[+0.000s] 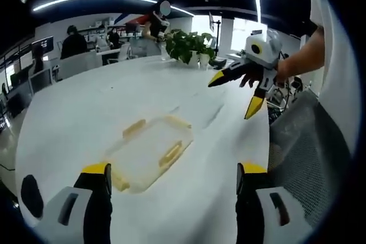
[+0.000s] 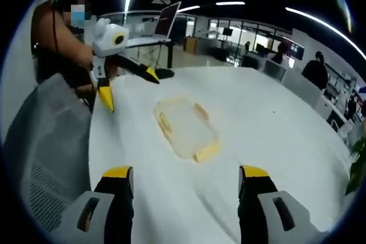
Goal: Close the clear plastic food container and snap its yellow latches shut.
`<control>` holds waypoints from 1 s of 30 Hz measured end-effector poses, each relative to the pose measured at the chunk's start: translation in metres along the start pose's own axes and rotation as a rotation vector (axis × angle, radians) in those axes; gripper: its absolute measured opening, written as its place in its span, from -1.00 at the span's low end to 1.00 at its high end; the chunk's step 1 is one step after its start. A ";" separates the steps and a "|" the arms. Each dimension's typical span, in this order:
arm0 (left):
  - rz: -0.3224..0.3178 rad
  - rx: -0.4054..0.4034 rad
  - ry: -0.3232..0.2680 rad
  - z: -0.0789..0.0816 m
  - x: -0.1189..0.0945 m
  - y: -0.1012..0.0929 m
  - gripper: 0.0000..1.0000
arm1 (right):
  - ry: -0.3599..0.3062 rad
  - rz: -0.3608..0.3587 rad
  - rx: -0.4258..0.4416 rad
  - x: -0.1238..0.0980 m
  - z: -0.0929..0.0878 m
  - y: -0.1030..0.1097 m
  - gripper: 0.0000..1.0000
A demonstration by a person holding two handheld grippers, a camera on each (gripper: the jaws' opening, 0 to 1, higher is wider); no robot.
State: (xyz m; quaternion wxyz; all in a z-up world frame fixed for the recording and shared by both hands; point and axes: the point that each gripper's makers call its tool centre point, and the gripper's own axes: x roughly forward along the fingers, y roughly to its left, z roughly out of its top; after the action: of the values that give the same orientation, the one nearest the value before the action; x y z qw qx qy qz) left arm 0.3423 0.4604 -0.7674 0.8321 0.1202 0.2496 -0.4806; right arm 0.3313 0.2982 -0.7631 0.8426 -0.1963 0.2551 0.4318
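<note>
Right now, in the left gripper view, the left tongs (image 1: 173, 180) hang over the near edge of the white table (image 1: 74, 112) with their jaws wide apart and nothing between them, and the clear plastic food container (image 1: 150, 152) lies flat on the table just ahead, a little toward the left jaw. Its long axis slants from that jaw up and away to the right, with a yellow latch (image 1: 134, 128) on the far long side and others on the near side and the near end. Farther off, up to the right, the right tongs (image 1: 239, 90) hover above the table with their yellow tips spread and empty, well apart from the box. In the right gripper view, the right tongs (image 2: 186, 180) again stand open with nothing held, and the container (image 2: 186, 127) sits ahead, almost centred between the jaws, its long axis running away and slightly leftward. The left tongs (image 2: 127, 88) hang open beyond it on the left, near its far corner. I judge the left tongs the nearer pair; the lid looks already down, though I cannot tell whether the latches are snapped.
</note>
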 end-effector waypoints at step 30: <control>-0.044 0.113 0.103 -0.010 0.012 0.028 0.70 | 0.068 0.068 -0.135 0.024 0.004 -0.017 0.46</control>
State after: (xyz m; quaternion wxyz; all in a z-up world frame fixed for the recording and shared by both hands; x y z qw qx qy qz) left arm 0.3685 0.4703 -0.7830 0.7992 0.1859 0.2672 -0.5053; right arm 0.3582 0.3065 -0.7724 0.8031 -0.2585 0.2601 0.4697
